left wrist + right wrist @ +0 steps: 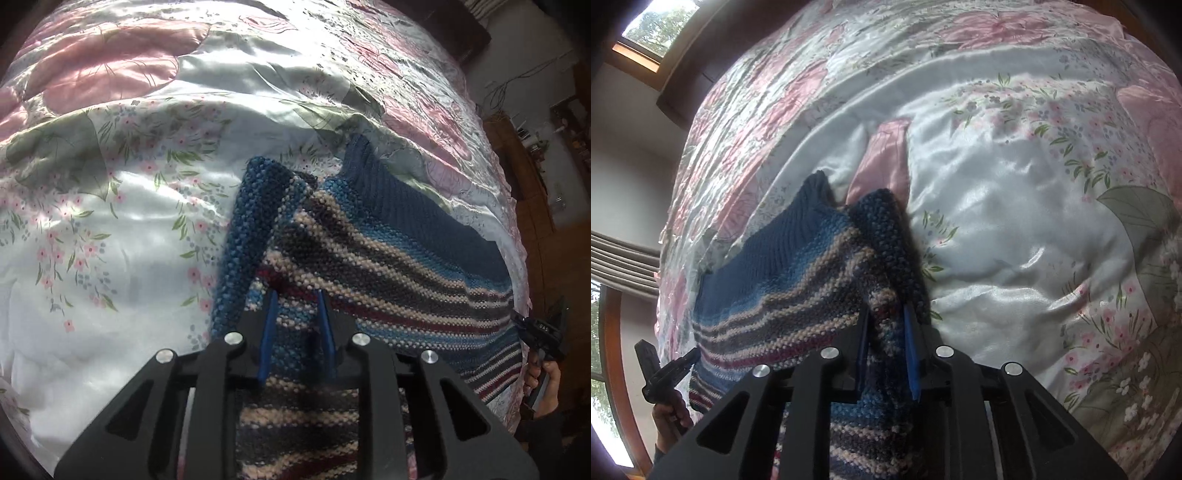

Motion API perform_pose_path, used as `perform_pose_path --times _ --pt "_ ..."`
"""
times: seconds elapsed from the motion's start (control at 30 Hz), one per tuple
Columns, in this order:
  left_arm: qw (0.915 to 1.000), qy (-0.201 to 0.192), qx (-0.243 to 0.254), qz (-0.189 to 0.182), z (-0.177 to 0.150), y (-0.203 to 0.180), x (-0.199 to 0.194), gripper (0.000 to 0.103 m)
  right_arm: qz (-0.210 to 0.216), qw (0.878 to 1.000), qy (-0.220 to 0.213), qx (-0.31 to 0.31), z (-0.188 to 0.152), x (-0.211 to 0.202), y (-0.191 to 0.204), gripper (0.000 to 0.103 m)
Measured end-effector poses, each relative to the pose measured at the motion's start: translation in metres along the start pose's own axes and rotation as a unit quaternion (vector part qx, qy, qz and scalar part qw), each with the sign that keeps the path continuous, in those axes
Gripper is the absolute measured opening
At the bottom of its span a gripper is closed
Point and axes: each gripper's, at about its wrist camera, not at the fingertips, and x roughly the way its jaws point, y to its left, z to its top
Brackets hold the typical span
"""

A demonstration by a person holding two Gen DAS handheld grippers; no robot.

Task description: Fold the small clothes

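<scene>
A small knitted sweater (388,266) with blue, cream, grey and dark red stripes and a plain blue collar hangs stretched over the bed. My left gripper (295,295) is shut on one bottom corner, with the knit bunched between its blue fingers (266,332). A blue speckled sleeve (247,236) droops beside it. In the right wrist view, my right gripper (886,310) is shut on the other corner of the sweater (783,280). Each gripper shows at the other view's edge: the right gripper (543,332) and the left gripper (665,365), each with a hand behind it.
Below lies a bed covered by a shiny floral quilt (129,221) in white, pink and green, with broad room beyond the sweater (1015,240). Wooden furniture and floor (532,206) run along the bed's side. A window (650,29) and curtain (620,258) stand past the bed.
</scene>
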Motion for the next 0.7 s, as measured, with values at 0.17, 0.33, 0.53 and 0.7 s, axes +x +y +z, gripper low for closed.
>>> perform_pose_path --times 0.17,0.33,0.53,0.7 --pt "0.995 -0.041 0.026 -0.087 -0.026 -0.024 -0.051 0.055 0.071 0.997 -0.032 -0.022 -0.033 -0.054 0.013 0.023" --pt "0.9963 0.007 0.036 -0.078 -0.07 -0.019 -0.034 0.056 0.07 0.998 0.002 -0.004 -0.078 -0.037 -0.006 0.02" --pt "0.9958 0.029 -0.025 -0.083 -0.081 0.028 -0.009 0.019 0.051 0.997 0.012 0.061 -0.085 -0.02 -0.046 0.0" --pt "0.9902 0.026 -0.049 -0.128 -0.075 0.03 -0.03 0.055 0.029 0.998 -0.016 0.047 -0.097 -0.05 -0.022 0.012"
